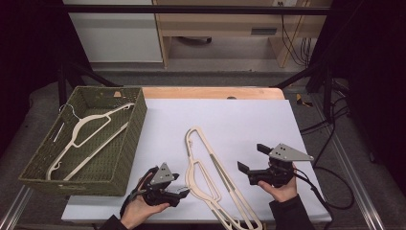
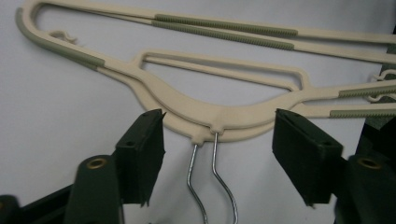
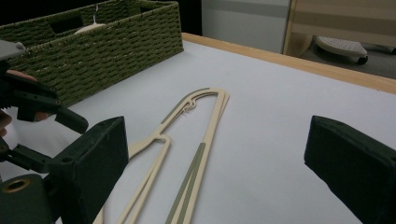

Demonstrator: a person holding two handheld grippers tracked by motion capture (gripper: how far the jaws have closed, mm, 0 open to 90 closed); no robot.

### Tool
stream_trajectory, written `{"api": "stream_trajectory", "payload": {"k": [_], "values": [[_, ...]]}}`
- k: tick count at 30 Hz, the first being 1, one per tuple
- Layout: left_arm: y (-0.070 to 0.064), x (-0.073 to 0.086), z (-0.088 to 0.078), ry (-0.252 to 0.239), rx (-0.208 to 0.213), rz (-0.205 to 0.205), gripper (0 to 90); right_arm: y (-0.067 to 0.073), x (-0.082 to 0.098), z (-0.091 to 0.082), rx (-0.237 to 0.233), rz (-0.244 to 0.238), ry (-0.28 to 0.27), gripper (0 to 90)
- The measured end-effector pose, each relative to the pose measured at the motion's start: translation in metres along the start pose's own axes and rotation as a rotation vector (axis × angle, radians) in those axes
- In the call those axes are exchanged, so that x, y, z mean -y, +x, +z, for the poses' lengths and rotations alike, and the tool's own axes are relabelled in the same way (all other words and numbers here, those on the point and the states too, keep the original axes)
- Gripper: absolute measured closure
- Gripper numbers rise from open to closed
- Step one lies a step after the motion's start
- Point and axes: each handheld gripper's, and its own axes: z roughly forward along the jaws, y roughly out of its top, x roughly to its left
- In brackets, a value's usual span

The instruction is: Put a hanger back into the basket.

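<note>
Two cream hangers [image 1: 201,167] with grey-green grip strips lie stacked on the white mat [image 1: 244,120], their metal hooks [image 2: 215,172] pointing toward the near left. My left gripper [image 1: 179,190] rests low at those hooks. In the left gripper view its jaws [image 2: 219,123] stand on either side of the hangers' [image 2: 196,109] necks and both hooks, with the pads clear of them. My right gripper [image 1: 253,158] is held to the right of the hangers, wide open with nothing in it. Between its black jaws [image 3: 217,140] the hangers [image 3: 205,121] lie on the mat.
A green woven basket [image 1: 136,129] stands at the left with one cream hanger [image 1: 91,129] lying in it; its wall [image 3: 116,42] rises behind the mat. A wooden table edge [image 1: 210,92] runs along the far side. Cables trail off the right gripper.
</note>
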Motion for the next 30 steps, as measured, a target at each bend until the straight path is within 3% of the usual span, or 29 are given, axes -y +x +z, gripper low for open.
{"api": "stream_trajectory", "payload": {"k": [10, 19, 22, 27, 30], "values": [[-0.001, 0.005, 0.017, 0.092, 0.0, -0.019, 55.3, 0.002, 0.001, 0.003, -0.006, -0.005, 0.014, 6.7], [-0.001, 0.007, 0.023, 0.125, 0.008, -0.04, 72.0, 0.003, 0.002, 0.005, -0.008, -0.002, 0.017, 6.7], [-0.003, 0.007, 0.026, 0.139, -0.011, -0.03, 76.4, 0.003, 0.002, 0.005, -0.01, -0.01, 0.018, 6.7], [-0.001, 0.007, 0.027, 0.142, -0.025, -0.051, 85.1, 0.004, 0.002, 0.006, -0.019, -0.009, 0.02, 6.7], [-0.003, 0.005, 0.027, 0.155, -0.031, -0.026, 85.8, 0.007, 0.001, 0.008, -0.021, -0.013, 0.024, 6.7]]}}
